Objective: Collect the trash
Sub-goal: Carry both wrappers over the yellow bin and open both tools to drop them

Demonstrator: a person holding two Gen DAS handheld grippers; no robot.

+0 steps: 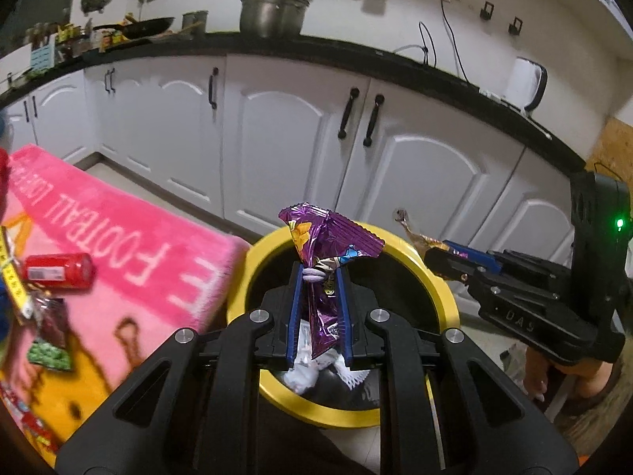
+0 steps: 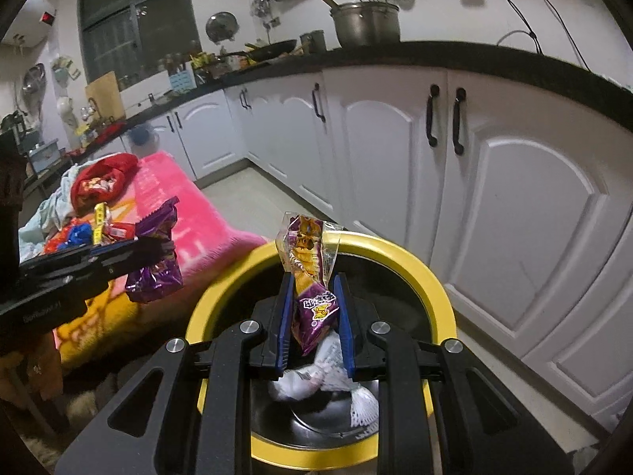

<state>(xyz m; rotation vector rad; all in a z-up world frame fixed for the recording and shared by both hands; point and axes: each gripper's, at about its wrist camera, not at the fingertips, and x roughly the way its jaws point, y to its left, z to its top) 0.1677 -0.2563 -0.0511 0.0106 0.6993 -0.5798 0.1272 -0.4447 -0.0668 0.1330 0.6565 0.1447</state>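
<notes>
Both grippers are hanging over the bin (image 1: 419, 255), each with a snack wrapper in its jaws. The left gripper (image 1: 319, 277) is pinching a purple foil wrapper (image 1: 328, 237) about halfway down its length, blue pads (image 1: 294, 308) pressed tight against the crumpled middle, so the top is flaring out above the fingers and the tail is dangling below, right over the bin's mouth. The right gripper (image 2: 314, 285) is squeezing a clear wrapper (image 2: 310, 253) with purple print the same way, nearly shut on it, the wrapper standing up between the pads over the yellow rim.

Inside the bin, crumpled white paper (image 2: 316, 368) is already lying at the bottom. More litter is waiting on the pink blanket (image 1: 130, 237) beside the bin: a red can (image 1: 59, 271) on its side and several small packets (image 1: 49, 352).

These wrappers are looking empty, feather-light and crinkly. Foil like that is slick, so a pinch on a flat edge could slide; gripping a bunched-up fold, as both are doing, is probably the safest hold. Nothing here is fragile, and a firm squeeze is harming nothing. Light film may cling to a pad or flutter sideways on release, so letting go low over the opening seems wise. The can will likely need a wider grasp across its body.
</notes>
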